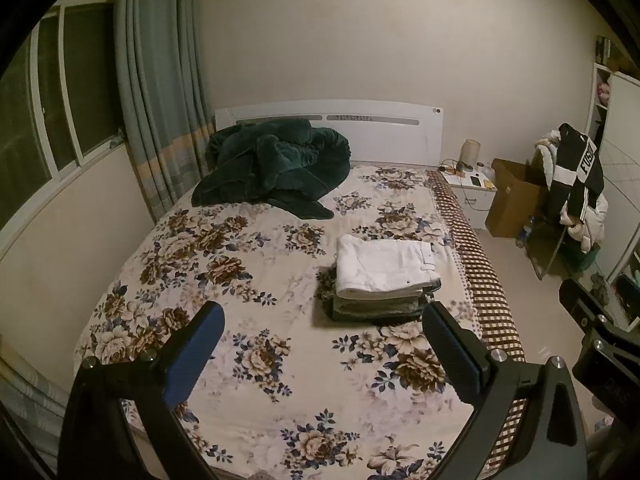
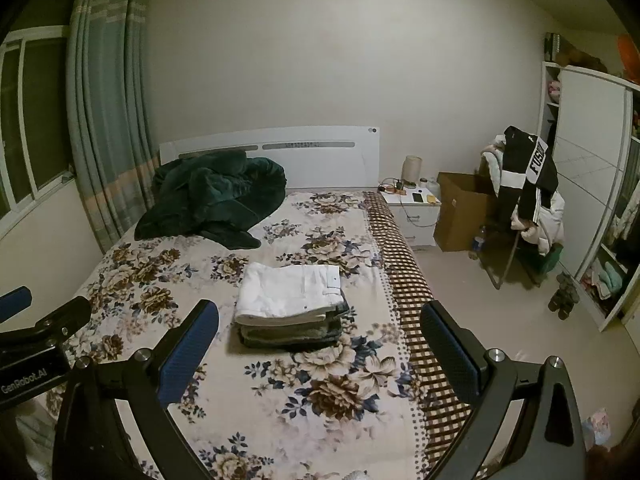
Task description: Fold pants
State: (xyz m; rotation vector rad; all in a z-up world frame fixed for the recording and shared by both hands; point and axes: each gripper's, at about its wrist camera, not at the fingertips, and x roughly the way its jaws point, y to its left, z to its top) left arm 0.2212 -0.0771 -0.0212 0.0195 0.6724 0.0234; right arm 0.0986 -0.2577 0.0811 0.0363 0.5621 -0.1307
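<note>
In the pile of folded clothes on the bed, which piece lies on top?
The white pants lie on top; the folded pieces under them are grey and dark.

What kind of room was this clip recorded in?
A home bedroom, most likely. A bed with a floral sheet fills the view, a white nightstand stands beside its headboard, and an open wardrobe lines the right wall. Folded pants are stacked on the bed.
</note>
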